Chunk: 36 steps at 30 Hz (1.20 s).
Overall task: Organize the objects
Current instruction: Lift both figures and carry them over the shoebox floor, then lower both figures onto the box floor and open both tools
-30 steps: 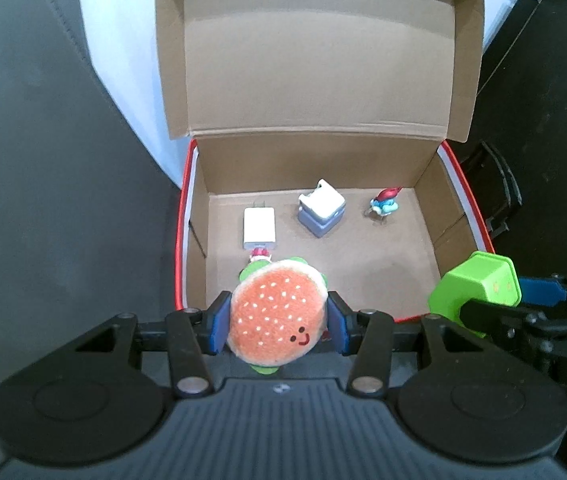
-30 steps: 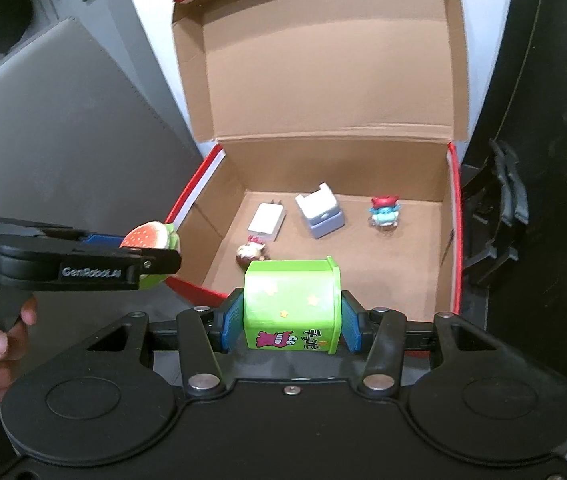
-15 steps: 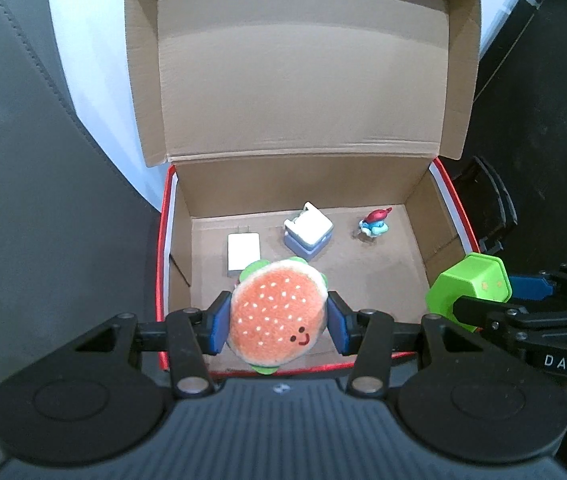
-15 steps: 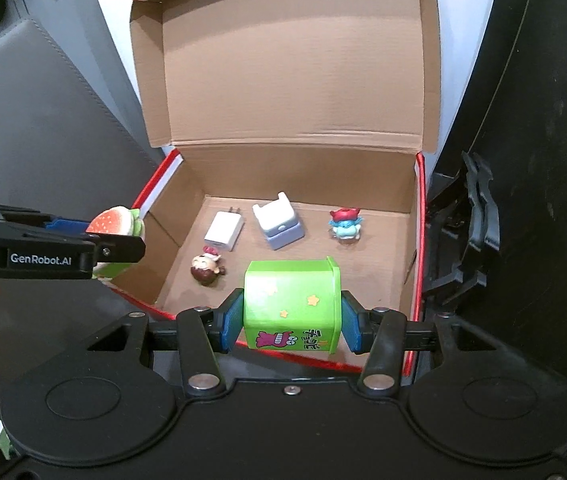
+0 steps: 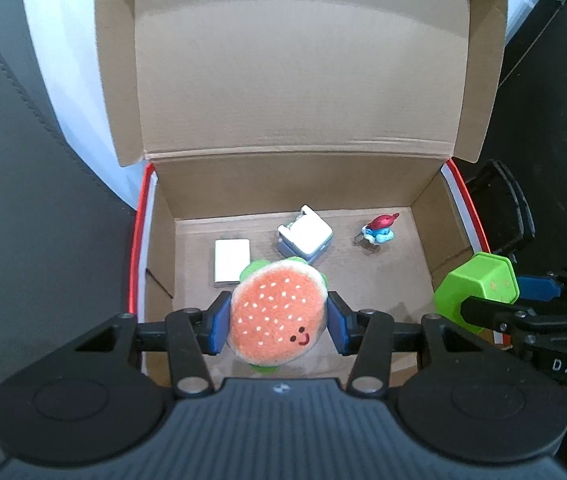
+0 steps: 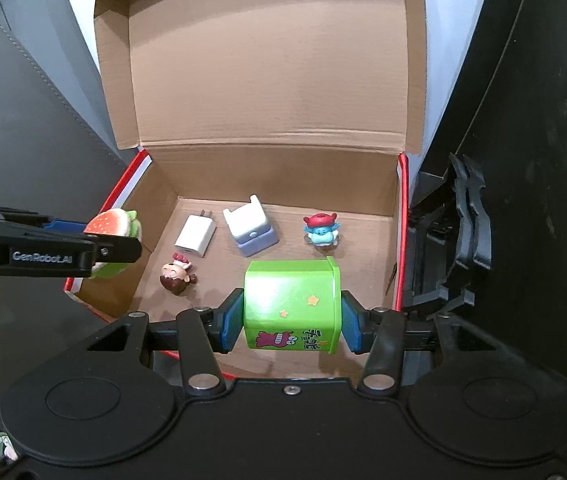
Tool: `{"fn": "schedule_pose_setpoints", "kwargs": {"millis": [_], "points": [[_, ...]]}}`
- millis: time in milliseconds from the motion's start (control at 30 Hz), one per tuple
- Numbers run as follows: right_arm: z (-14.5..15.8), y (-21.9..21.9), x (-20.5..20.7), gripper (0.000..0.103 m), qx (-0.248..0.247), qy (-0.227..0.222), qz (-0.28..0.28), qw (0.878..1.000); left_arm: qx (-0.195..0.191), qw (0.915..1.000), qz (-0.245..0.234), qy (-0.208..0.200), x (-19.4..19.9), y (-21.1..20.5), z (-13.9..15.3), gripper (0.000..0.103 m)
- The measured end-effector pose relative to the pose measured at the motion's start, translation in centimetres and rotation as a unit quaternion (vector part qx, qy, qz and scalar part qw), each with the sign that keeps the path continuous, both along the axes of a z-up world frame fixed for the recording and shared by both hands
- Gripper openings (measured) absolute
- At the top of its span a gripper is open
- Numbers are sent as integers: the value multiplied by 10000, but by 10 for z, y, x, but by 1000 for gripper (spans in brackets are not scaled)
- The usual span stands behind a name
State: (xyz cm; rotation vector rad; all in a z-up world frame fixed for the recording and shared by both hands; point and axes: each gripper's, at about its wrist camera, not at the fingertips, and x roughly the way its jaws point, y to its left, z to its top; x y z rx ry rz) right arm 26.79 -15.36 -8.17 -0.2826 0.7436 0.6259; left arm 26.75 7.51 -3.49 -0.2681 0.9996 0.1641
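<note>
Left tool [image 5: 277, 322] clamped on fuzzy round burger plush [image 5: 277, 316], above cardboard box [image 5: 295, 184] front-left. Right tool [image 6: 291, 320] clamped on glossy green hexagonal plastic container [image 6: 292, 306], above box front. On corrugated box floor beyond: white charger [image 6: 195, 236], rounded blue-white case [image 6: 249, 230], red-capped figurine [image 6: 320, 230].

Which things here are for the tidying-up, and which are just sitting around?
For the job:
- burger plush in left tool
- green box in right tool
- cardboard box
- toys and white charger inside

Just around:
- grey cushion
- black frame
</note>
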Motion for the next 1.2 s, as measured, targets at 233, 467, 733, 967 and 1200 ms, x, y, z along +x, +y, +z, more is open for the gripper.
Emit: {"fn": "schedule_pose_setpoints", "kwargs": {"millis": [233,467,733,967,1200], "points": [[-7,4,12,49,-46,-41,58,10000,-157,9998,15,97,18,1,-16,48],[-11,7,21,49,-36,11,-9,10000,-287,9993,35,246,38,3,-36,48],[-13,11,30,49,-52,19,-62,10000,-328,9981,51,523,58,2,-65,48],[-13,20,30,49,-64,35,27,10000,-358,9965,100,754,73,5,-87,48],[-21,27,39,49,-217,85,14,9997,-402,9948,120,929,84,4,-103,49]]}}
